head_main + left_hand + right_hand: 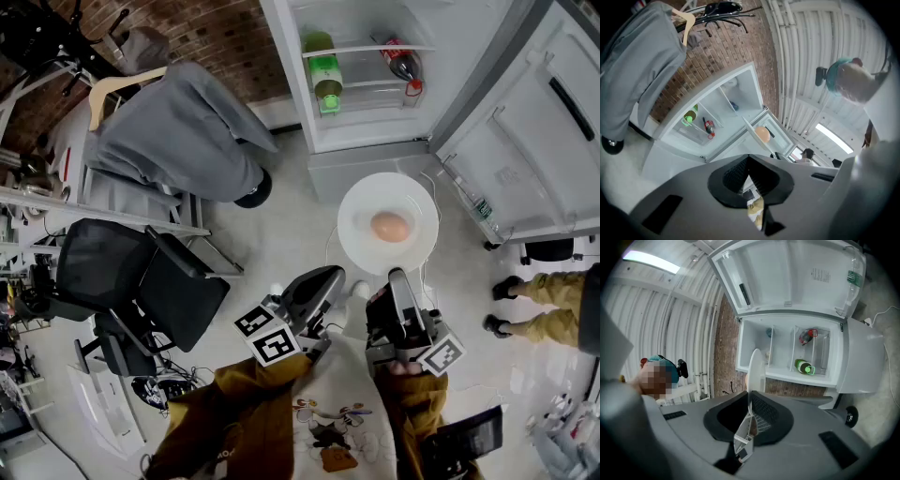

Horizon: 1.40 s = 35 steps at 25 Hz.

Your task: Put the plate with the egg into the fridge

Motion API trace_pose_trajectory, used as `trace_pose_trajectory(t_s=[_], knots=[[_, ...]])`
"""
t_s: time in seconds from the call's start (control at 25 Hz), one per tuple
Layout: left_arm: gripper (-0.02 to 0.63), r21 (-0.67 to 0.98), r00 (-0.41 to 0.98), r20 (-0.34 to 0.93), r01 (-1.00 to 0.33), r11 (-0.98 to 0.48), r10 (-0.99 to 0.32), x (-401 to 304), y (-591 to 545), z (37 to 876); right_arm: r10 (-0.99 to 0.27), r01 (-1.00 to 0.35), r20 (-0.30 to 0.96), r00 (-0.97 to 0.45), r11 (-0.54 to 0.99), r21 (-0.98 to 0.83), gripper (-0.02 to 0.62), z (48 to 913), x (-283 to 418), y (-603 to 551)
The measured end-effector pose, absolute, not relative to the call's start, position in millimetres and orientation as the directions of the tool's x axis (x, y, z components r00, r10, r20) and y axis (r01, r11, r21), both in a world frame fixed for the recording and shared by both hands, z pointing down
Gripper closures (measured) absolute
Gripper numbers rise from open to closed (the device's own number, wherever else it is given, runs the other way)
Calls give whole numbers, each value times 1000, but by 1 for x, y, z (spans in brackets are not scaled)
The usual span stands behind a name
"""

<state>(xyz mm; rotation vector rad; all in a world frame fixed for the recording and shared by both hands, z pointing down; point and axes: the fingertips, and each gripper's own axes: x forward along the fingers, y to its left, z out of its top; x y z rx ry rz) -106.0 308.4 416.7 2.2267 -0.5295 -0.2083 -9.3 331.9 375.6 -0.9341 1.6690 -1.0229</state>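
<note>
Two grippers and one plate, just outside the open fridge.

One of them, the right gripper (396,276), has its jaws pinched tight on the near rim of the white plate (364,202). It holds the plate face up with the egg (390,226) at its middle. The left gripper (336,277) hangs just beside it, jaws pressed together on nothing, its tip near the plate's rim. The plate is outside the fridge (361,141), in front of its open compartment and above the pale floor. Inside the fridge, a green bottle (325,75) and a red-labelled cola bottle (403,64) sit on a shelf. The fridge door (525,150) stands swung wide on the fridge's right. To the fridge's left, a grey jacket (178,131) is draped over a chair by the brick wall. Below the open door of the fridge are a bystander's legs (544,300) in tan trousers.
</note>
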Motion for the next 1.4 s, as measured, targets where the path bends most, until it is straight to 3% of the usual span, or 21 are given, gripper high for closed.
trace_pose_trajectory(t_s=[0.28, 0.52, 0.88, 1.4], knots=[[600, 593, 916, 126, -377, -711, -381, -180, 336, 396, -942, -151, -255, -217, 290, -945, 569, 384, -89, 358], [600, 566, 927, 125, -358, -743, -353, -189, 351, 392, -947, -165, -236, -219, 275, -947, 569, 387, -107, 363], [600, 540, 923, 104, -366, -758, -372, -168, 355, 379, -925, -140, -291, -242, 331, -933, 569, 367, -87, 370], [600, 555, 894, 171, -435, -709, -415, -120, 380, 409, -919, -104, -290, -267, 327, -939, 569, 388, -31, 388]])
